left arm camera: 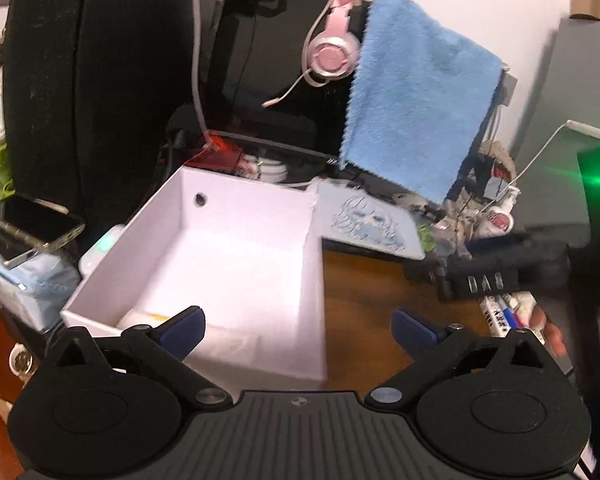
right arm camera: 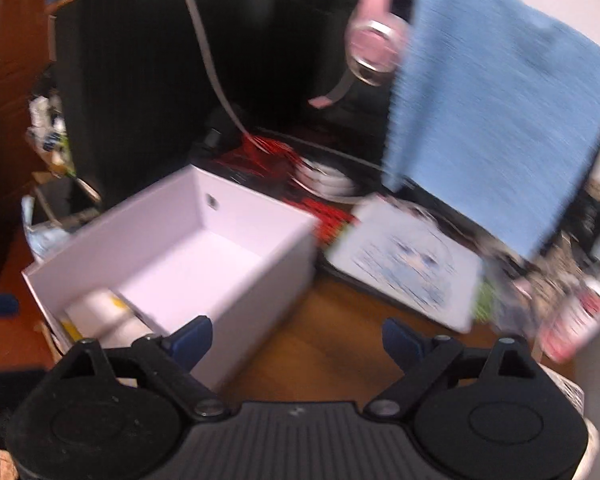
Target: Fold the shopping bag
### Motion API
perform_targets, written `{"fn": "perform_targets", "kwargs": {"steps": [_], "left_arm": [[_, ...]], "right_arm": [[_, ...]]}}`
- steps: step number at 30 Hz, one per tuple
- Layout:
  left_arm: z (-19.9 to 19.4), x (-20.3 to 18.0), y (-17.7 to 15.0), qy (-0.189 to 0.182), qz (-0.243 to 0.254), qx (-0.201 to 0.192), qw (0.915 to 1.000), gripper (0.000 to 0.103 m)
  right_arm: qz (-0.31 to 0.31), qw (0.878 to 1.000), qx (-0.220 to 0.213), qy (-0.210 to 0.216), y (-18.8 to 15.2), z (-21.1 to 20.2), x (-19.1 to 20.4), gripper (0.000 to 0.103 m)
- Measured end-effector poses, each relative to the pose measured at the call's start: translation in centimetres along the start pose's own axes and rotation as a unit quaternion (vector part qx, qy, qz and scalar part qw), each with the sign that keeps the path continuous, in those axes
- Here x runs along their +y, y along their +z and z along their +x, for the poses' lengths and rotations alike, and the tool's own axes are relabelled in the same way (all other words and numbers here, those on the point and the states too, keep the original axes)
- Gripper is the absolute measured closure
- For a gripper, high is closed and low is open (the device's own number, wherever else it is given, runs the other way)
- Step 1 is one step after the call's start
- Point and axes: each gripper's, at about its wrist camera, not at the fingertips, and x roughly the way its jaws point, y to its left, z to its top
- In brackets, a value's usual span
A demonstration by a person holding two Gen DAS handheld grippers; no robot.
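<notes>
Both tools are spread wide and hold nothing. The left tool (left arm camera: 298, 330) hangs over the near edge of a white box (left arm camera: 236, 248) that sits open on the wooden table (left arm camera: 364, 300). The right tool (right arm camera: 296, 338) hovers over the table just beside the same box. A pale folded bag (right arm camera: 104, 316), which looks like the shopping bag, lies in the box's near corner. Behind the box lies a white printed pad (left arm camera: 370, 222), and farther back a blue towel (left arm camera: 416, 88) hangs beside pink headphones (left arm camera: 332, 52). The right view is blurred.
</notes>
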Motion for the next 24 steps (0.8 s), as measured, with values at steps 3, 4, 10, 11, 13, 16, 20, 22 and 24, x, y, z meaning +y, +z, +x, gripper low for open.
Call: {"fn": "perform_targets", "kwargs": {"steps": [3,4,10,11,13,16,20,22,24], "left_arm": [[0.9,-2.1,-0.3,-0.007,0.004,0.008,0.9999,0.005],[1.2,-2.8,-0.5,-0.004,0.009,0.008,0.9999,0.005],[2.7,-6.4,-2.3,0.012,0.068,-0.027,0.9972,0.006],[2.8,-6.9,-2.6,0.017,0.075,-0.032,0.9965,0.006],[3.0,-7.8,-3.2,0.024,0.080,-0.036,0.9958,0.005],[3.9,-8.9,-3.8,0.015,0.086,-0.008,0.9962,0.004],[4.4,-10.4,-5.0,0.028,0.100,0.001,0.9946,0.004],[4.6,-11.0,-5.6,0.037,0.110,0.007,0.9932,0.003],[4.5,-11.4,-5.9,0.036,0.116,0.009,0.9926,0.002]], "right_arm": [[0.021,1.000,0.016,-0.007,-1.9,-1.0,-2.3,0.011],[0.040,0.999,0.015,-0.009,-2.7,-1.3,-3.2,0.011],[0.158,0.986,-0.029,-0.041,-8.5,-4.1,-6.9,0.011],[0.170,0.984,-0.036,-0.049,-9.4,-4.5,-7.2,0.011],[0.189,0.978,-0.049,-0.066,-11.0,-5.4,-7.4,0.011],[0.208,0.972,-0.051,-0.098,-13.3,-5.9,-7.0,0.011],[0.215,0.967,-0.044,-0.126,-15.4,-6.0,-6.3,0.011],[0.221,0.967,-0.035,-0.119,-16.1,-5.9,-6.2,0.011],[0.226,0.967,-0.029,-0.111,-16.6,-6.1,-6.1,0.011]]}}
